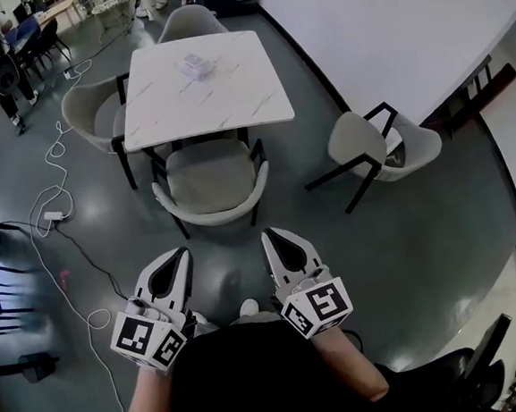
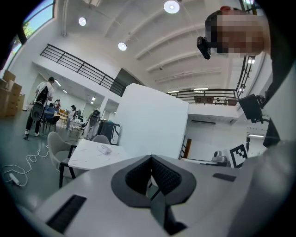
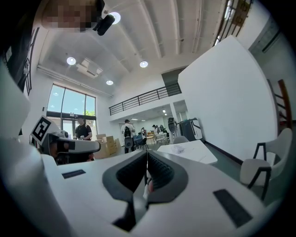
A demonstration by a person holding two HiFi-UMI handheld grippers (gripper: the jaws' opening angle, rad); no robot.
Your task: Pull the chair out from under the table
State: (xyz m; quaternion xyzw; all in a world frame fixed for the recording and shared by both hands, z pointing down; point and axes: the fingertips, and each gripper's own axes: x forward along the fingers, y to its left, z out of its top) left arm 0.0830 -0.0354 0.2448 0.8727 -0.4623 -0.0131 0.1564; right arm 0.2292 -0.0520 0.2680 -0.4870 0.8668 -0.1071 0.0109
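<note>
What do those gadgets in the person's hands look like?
Each hand carries a white, wedge-shaped two-jaw tool: the left gripper and the right gripper. Their jaws are lined with black ribbed pads. A white cube printed with black square markers sits at the back of each. No cables show on them. The person wears a black top.

One white counter [image 1: 231,104]. Four pale chairs: the near chair [image 1: 211,182], the left chair [image 1: 88,112], the far chair [image 1: 190,20] and the right chair [image 1: 369,141]. One small white object [image 1: 196,65] lies on the counter. Two grippers: the left gripper [image 1: 178,255] and the right gripper [image 1: 272,238]. Two people stand: a person in black [image 3: 83,130] and a person with a backpack [image 3: 126,133].
</note>
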